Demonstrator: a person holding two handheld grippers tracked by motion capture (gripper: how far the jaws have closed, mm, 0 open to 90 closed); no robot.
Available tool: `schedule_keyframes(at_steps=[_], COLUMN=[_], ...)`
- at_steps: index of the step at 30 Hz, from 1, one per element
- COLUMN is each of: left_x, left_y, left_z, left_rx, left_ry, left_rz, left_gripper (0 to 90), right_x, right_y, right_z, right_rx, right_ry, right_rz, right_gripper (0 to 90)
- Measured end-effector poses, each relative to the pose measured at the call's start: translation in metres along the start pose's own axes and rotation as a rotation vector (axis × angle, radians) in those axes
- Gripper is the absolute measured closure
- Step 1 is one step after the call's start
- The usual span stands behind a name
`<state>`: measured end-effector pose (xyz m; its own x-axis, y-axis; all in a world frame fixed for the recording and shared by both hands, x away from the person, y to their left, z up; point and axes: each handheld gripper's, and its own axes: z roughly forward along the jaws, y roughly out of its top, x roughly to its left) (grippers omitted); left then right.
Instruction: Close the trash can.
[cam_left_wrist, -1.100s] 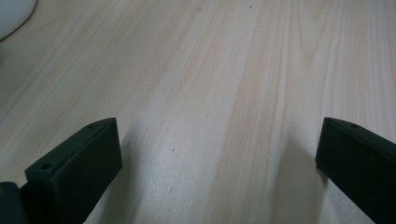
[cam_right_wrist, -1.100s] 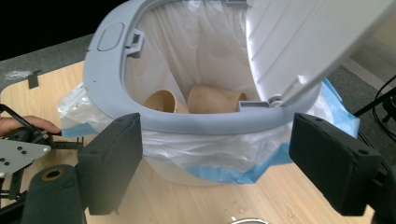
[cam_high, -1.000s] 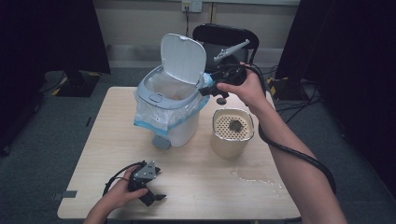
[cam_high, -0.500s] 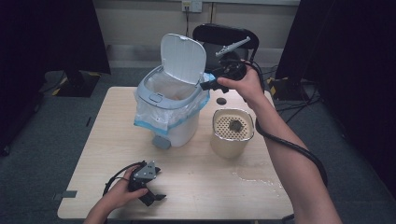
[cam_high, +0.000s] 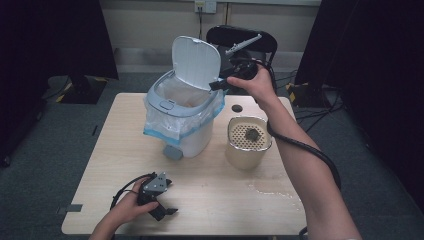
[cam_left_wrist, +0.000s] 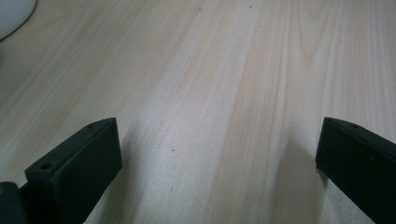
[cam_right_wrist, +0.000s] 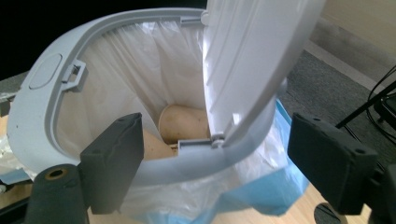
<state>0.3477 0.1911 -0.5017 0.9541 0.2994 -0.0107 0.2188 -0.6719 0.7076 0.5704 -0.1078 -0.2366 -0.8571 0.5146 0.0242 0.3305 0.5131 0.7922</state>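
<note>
Trash bin (cam_high: 182, 117): white, lined with a clear bag that has a blue edge, standing on the far left half of the pale wooden surface (cam_high: 215, 195); catalogued here from your side outward. Nearest you, your left gripper (cam_high: 156, 196) rests low on the surface at its near edge, held in your left hand (cam_high: 127, 207); in the left gripper view its fingers (cam_left_wrist: 74, 170) stand wide apart with bare wood between them, holding nothing. Right of centre, a patch of wet sheen (cam_high: 270, 187) lies on the wood. Beyond it stands a cream round container (cam_high: 248, 142) with a perforated insert and a small dark lump on that insert, just beside the bin's right flank and apart from it. A small dark disc (cam_high: 236, 108) lies on the surface behind the container. The bin's grey pedal (cam_high: 173, 152) faces you at its foot; its lid (cam_high: 196, 62) is raised upright at the far rim. Farthest, your right gripper (cam_high: 218, 85) hovers in the air at the bin's far right rim, just beside the lid's hinge, carried by your right hand (cam_high: 252, 82); its fingers (cam_right_wrist: 114, 156) are parted at a middling width and grasp nothing, with the rim and hinge seen between them in the right gripper view. Inside the bin, that view shows tan paper cups (cam_right_wrist: 180, 126) lying at the bottom of the liner. Behind the surface, a dark chair (cam_high: 242, 42) stands against the wall.
</note>
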Motion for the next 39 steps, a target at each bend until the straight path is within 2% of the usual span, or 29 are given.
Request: schedule_keyframes(at_steps=[8,15,17,23,27,31,39], left_x=[0.0,0.0,0.0,0.0,0.0,0.0,0.0], left_y=[0.0,0.0,0.0,0.0,0.0,0.0,0.0], left_z=[0.0,0.0,0.0,0.0,0.0,0.0,0.0], left_rx=[0.0,-0.003,-0.001,0.0,0.003,0.003,0.003], left_ry=[0.0,0.0,0.0,0.0,-0.001,-0.001,-0.001], left_rz=[-0.001,-0.004,-0.001,0.0,0.0,-0.003,-0.003], left_gripper=[0.0,0.0,0.0,0.0,0.0,0.0,0.0], right_x=[0.002,0.008,0.01,0.012,0.015,0.021,0.032], right_y=[0.005,0.008,0.009,0.009,0.01,0.014,0.021], right_z=[0.004,0.007,0.008,0.007,0.006,0.004,0.004], right_rx=[-0.039,-0.038,-0.031,-0.034,-0.035,-0.035,-0.035], right_ry=[0.027,0.044,0.032,0.033,0.037,0.036,0.037], right_rz=[0.003,-0.019,-0.031,-0.024,-0.037,-0.062,-0.079], right_gripper=[21.8,23.6,22.9,24.0,25.8,25.1,23.7])
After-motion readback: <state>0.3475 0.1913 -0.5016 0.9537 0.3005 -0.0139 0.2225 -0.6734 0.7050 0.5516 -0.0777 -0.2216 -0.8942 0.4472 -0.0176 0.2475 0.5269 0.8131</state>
